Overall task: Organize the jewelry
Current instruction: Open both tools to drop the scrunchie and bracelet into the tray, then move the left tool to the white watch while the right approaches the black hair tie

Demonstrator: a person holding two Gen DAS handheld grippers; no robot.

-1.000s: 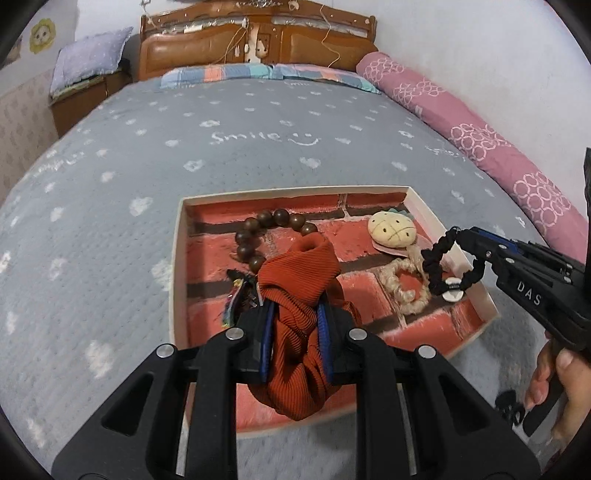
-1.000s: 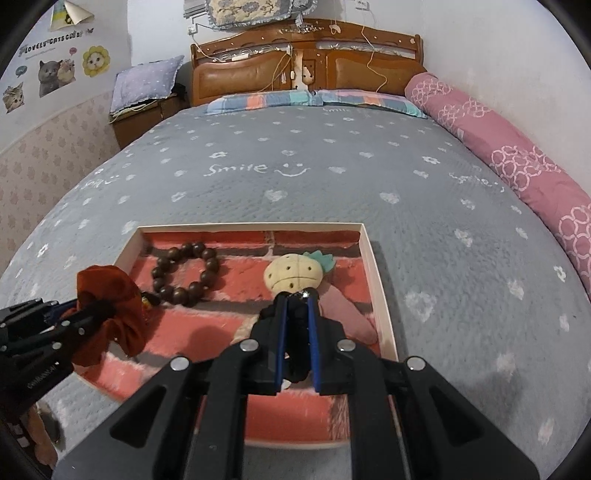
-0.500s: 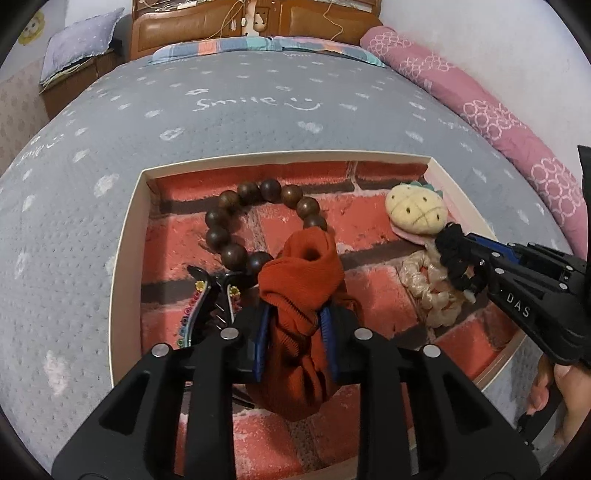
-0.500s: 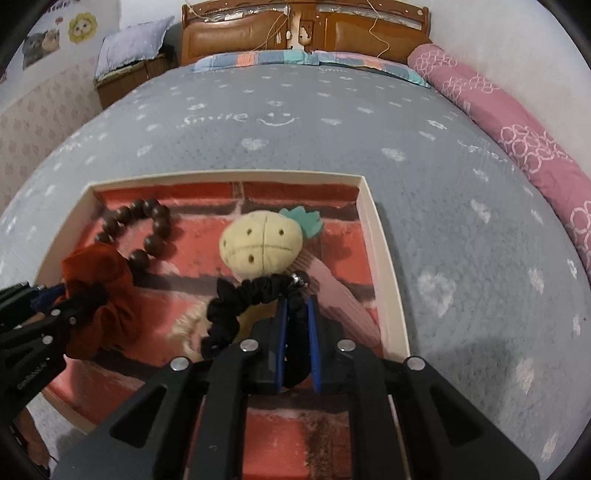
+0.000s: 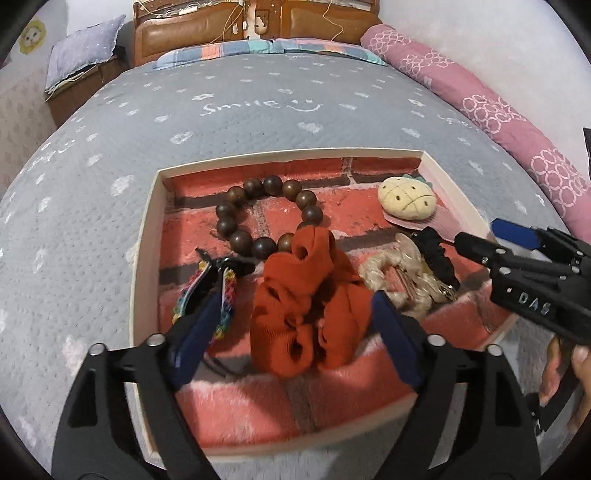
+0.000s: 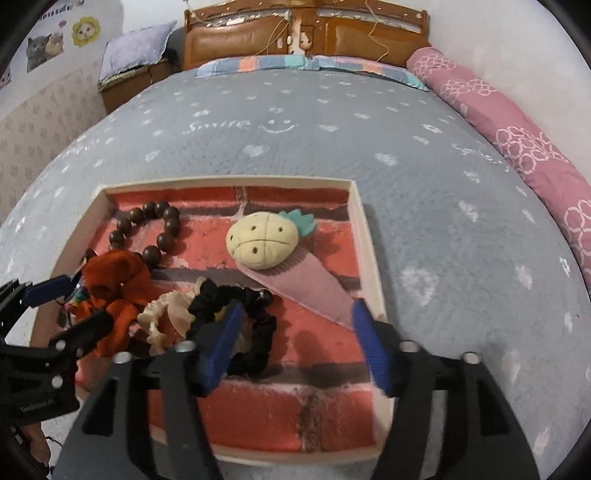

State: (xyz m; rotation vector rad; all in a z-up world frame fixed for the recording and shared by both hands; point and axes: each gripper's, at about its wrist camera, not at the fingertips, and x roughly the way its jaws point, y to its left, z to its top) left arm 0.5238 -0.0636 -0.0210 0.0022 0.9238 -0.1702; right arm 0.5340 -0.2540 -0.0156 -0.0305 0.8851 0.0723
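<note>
A shallow tray (image 5: 146, 236) with a red brick-pattern lining lies on the grey bedspread. An orange-red scrunchie (image 5: 310, 299) lies in it between the open jaws of my left gripper (image 5: 295, 325). A black scrunchie (image 6: 251, 325) lies in the tray by the left finger of my open right gripper (image 6: 295, 339). Also in the tray are a brown bead bracelet (image 5: 266, 218), a cream scrunchie (image 5: 399, 273), a pineapple plush clip (image 6: 262, 240) and a rainbow braided bracelet (image 5: 221, 295). The right gripper also shows in the left wrist view (image 5: 495, 240), open.
The tray's rim (image 6: 365, 251) stands low around the pile. The grey bedspread (image 6: 443, 184) spreads on all sides. A pink bolster (image 6: 517, 136) lies along the right edge, a wooden headboard (image 6: 306, 33) stands at the back.
Both grippers have opened. The orange-red scrunchie and the black scrunchie have dropped from the jaws and now lie in the tray. Both cameras have pulled back a little.
</note>
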